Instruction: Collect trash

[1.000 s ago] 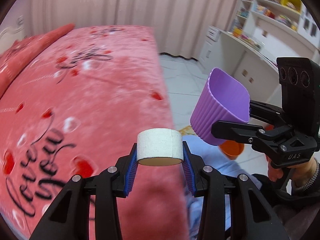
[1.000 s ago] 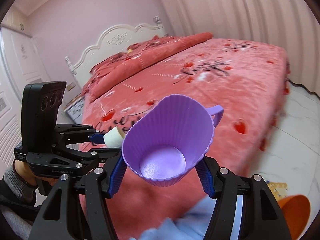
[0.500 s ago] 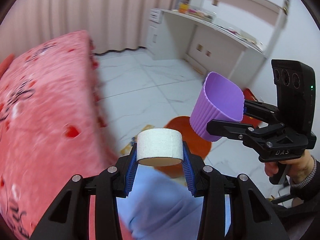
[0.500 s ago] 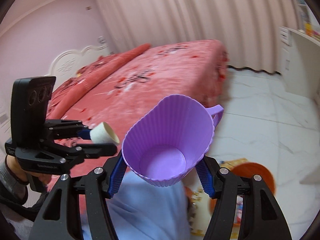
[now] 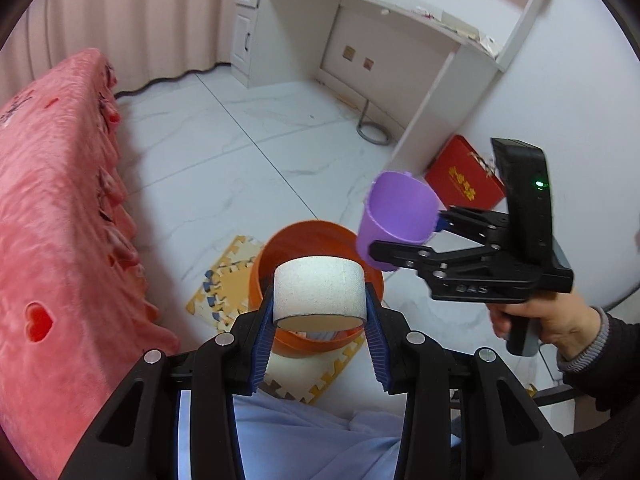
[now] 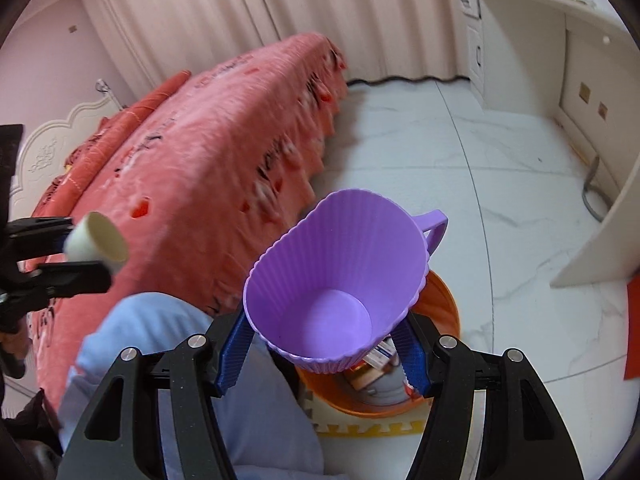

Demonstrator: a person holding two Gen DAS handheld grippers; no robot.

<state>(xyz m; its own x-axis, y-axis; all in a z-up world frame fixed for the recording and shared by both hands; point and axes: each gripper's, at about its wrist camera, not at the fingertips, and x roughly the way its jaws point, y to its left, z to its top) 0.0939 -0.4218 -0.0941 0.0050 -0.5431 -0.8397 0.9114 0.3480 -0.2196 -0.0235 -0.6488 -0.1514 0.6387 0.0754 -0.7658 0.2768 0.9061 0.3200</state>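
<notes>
My left gripper (image 5: 319, 312) is shut on a white paper roll (image 5: 319, 291) and holds it above the orange bin (image 5: 308, 240) on the floor. My right gripper (image 6: 326, 340) is shut on a purple ribbed silicone cup (image 6: 340, 276), held over the orange bin (image 6: 440, 304), which has some trash inside. The cup (image 5: 396, 216) and right gripper (image 5: 424, 244) also show in the left wrist view, to the right of the bin. The roll (image 6: 98, 242) shows at the left of the right wrist view.
A bed with a pink blanket (image 5: 52, 216) stands left of the bin. A puzzle foam mat (image 5: 228, 280) lies under the bin. A white desk (image 5: 400, 40) and a red box (image 5: 464, 184) are by the wall. My light-blue-clad leg (image 6: 180, 360) is below.
Both grippers swung from above the bed to the right and down toward the floor; the orange bin has come in below them. Both still hold their objects.
</notes>
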